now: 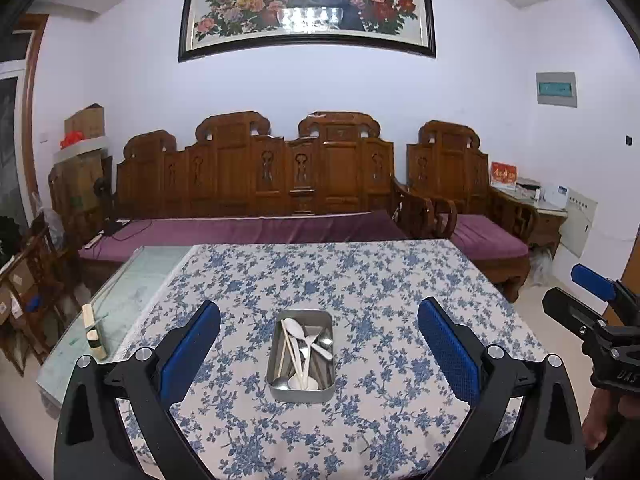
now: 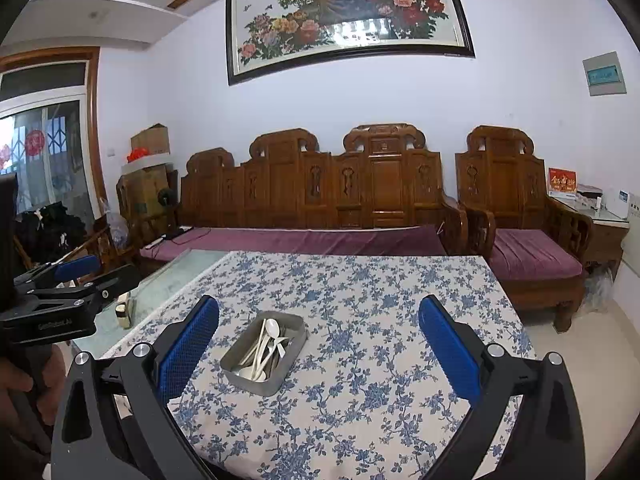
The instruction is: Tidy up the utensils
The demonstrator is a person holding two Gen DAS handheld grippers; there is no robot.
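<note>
Looking down my left gripper (image 1: 319,354), I see both blue-padded fingers spread wide with nothing between them, held above the near part of the table. My right gripper (image 2: 319,354) is the same: wide apart and empty-handed, hanging over the cloth.

Between the fingers in both views sits the metal tin (image 1: 301,356), a shallow rectangular box of dull grey steel with rounded corners and a rolled rim. It rests flat on the blue-and-white floral tablecloth (image 1: 360,280), about the middle of the table's near half. From the left wrist it runs lengthwise away from me; from the right wrist it lies on a diagonal, left of centre.

Inside the tin lies a loose heap of utensils. I can make out several white plastic spoons (image 1: 294,332) crossing one another, their bowls at different ends, a shiny metal spoon (image 1: 280,381) with its bowl at the near left corner, and a pale chopstick (image 1: 285,346) along the left wall. More metal handles lie under the pile, but I cannot count them.

Left of the cloth the bare glass tabletop (image 1: 132,292) shows, with a small pale block (image 1: 93,330) standing on it. Beyond the table stands a carved wooden sofa (image 1: 256,176) with purple cushions.
</note>
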